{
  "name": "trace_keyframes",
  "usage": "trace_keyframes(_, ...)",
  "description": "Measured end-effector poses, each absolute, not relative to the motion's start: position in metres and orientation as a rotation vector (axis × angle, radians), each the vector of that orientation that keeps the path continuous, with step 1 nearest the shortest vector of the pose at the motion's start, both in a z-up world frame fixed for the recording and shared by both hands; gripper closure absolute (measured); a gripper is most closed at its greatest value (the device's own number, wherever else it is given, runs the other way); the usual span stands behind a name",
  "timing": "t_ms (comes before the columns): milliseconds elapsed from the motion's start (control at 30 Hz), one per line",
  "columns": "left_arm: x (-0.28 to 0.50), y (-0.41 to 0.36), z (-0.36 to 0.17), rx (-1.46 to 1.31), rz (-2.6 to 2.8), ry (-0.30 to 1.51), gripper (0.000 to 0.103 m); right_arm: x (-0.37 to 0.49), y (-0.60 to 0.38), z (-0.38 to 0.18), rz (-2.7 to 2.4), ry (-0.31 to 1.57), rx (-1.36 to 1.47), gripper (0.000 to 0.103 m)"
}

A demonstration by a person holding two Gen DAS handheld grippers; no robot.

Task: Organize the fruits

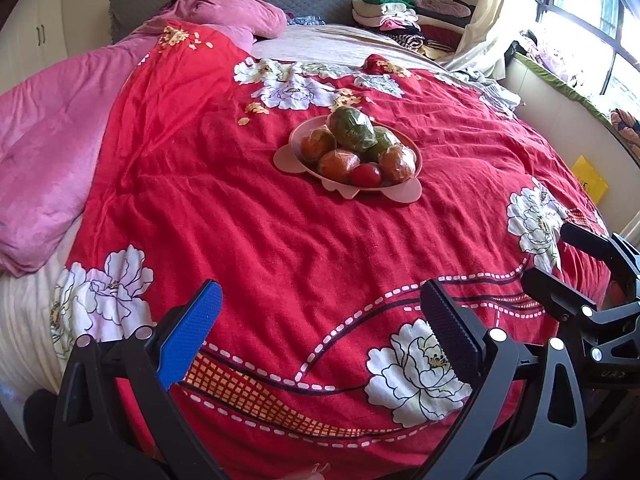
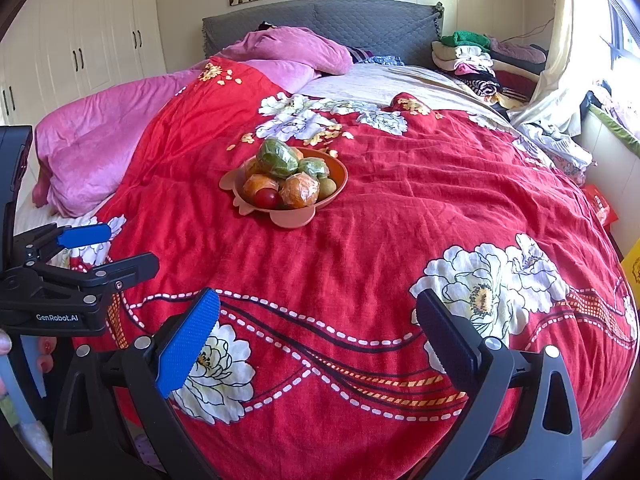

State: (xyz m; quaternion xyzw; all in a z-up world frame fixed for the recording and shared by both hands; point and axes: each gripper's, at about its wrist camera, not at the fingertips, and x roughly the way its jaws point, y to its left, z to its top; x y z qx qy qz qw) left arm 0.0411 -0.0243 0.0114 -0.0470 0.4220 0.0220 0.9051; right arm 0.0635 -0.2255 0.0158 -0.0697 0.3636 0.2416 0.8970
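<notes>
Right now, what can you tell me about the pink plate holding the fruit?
The pink plate is a shallow oval dish in matte peach-pink, plastic or silicone by its look, with rounded tabs jutting from its rim. It sits flat on the red floral bedspread near the middle of the bed, piled with plastic-wrapped orange and green fruits plus one bare red one. Neither gripper touches it; both are open and well short of it.

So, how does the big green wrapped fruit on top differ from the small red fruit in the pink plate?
The green wrapped fruit is the largest and sits on top of the pile; the red fruit is the smallest and lies low at the plate's near edge. The green one is covered in crinkled clear film, while the red one looks bare and glossy. Both rest in the pink plate, away from either hand-held gripper.
</notes>
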Motion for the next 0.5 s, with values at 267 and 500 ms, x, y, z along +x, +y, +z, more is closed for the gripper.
trace_keyframes(267, 0.0414, -0.0237, 0.0117, -0.093, 0.048, 0.872, 0.01, 0.0632, -0.2258, 0.0164, 0.498, 0.752, -0.142, 0.005)
trace_keyframes(500, 0.0408, -0.0256, 0.0104, -0.087, 0.047, 0.882, 0.01, 0.0631, -0.2266, 0.0167, 0.497, 0.752, -0.144, 0.005)
